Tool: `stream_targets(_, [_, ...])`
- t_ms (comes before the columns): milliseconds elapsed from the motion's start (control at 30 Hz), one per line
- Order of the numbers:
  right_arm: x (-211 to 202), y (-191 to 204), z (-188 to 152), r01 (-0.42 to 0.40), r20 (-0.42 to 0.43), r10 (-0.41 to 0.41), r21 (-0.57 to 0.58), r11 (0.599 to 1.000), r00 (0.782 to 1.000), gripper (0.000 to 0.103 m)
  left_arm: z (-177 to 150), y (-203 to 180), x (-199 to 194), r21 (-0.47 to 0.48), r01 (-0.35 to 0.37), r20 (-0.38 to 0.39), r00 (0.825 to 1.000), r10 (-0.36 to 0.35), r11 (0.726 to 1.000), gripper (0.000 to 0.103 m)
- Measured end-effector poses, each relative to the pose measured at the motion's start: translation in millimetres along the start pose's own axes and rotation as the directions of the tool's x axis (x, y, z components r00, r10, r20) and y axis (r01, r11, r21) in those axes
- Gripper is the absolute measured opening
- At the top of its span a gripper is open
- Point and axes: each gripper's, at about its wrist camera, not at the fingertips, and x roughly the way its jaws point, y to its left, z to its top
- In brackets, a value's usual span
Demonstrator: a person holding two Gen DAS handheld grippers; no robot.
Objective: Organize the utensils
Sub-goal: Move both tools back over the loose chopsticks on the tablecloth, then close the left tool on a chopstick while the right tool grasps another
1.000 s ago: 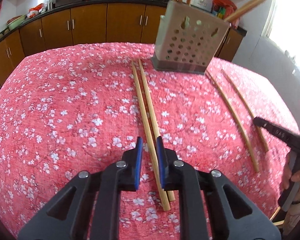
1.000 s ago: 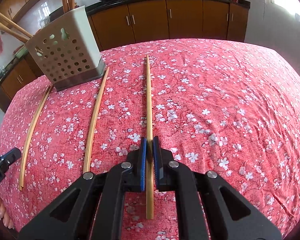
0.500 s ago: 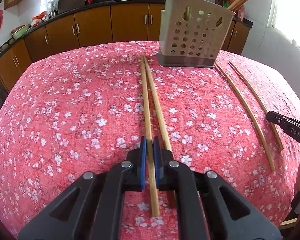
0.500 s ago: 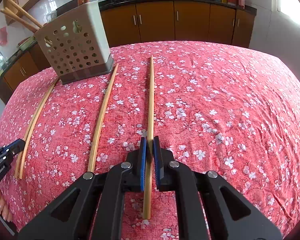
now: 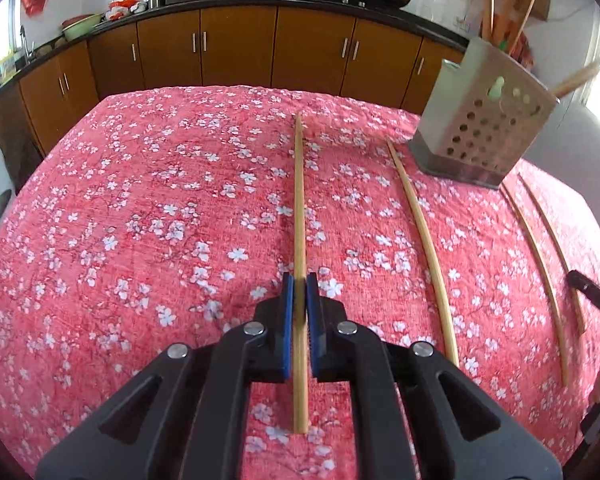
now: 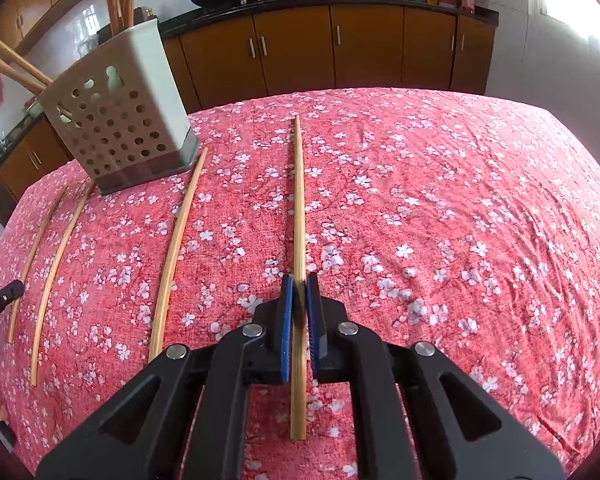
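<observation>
Since a second ago the left hand-held gripper (image 5: 299, 280) has closed its blue pads on one chopstick (image 5: 299, 208), where earlier the pads stood apart over a pair lying side by side; that pair is now split, and the other chopstick (image 5: 424, 232) lies alone on the red floral table (image 5: 140, 220), to the right of the held one. In the left wrist view the perforated utensil holder (image 5: 484, 136) has shifted from the top centre to the upper right. The right hand-held gripper (image 6: 299, 280) is clamped on its own chopstick (image 6: 299, 200) just as before, and its view has hardly changed.

In the left wrist view, two more chopsticks (image 5: 540, 264) lie on the cloth near the right edge, running forward from the holder's base; the tip of the right hand-held gripper shows beside them. In the right wrist view a single chopstick (image 6: 176, 248) runs from the holder's (image 6: 120, 128) base toward the camera, and two thin ones (image 6: 56, 264) lie further left, near the left hand-held gripper's tip at the picture's edge. The holder stands upright near the table's far edge, with several chopsticks already standing or leaning in it.

The cloth to the left of the left gripper's chopstick is bare all the way to the table's edge, and so is the wide stretch to the right of the right gripper's chopstick. Brown cabinets (image 5: 236, 52) stand behind the table's far edge
</observation>
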Motion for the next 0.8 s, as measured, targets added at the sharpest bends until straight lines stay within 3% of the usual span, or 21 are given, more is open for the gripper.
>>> stream_targets(800, [1.9, 3.5, -2.1, 0.015, 0.006, -0.015, -0.019, 1.0, 1.0, 0.009, -4.2, 6.5, -6.2, -0.027, 0.023, 0.002, 1.0, -0.023, 0.999, 0.009])
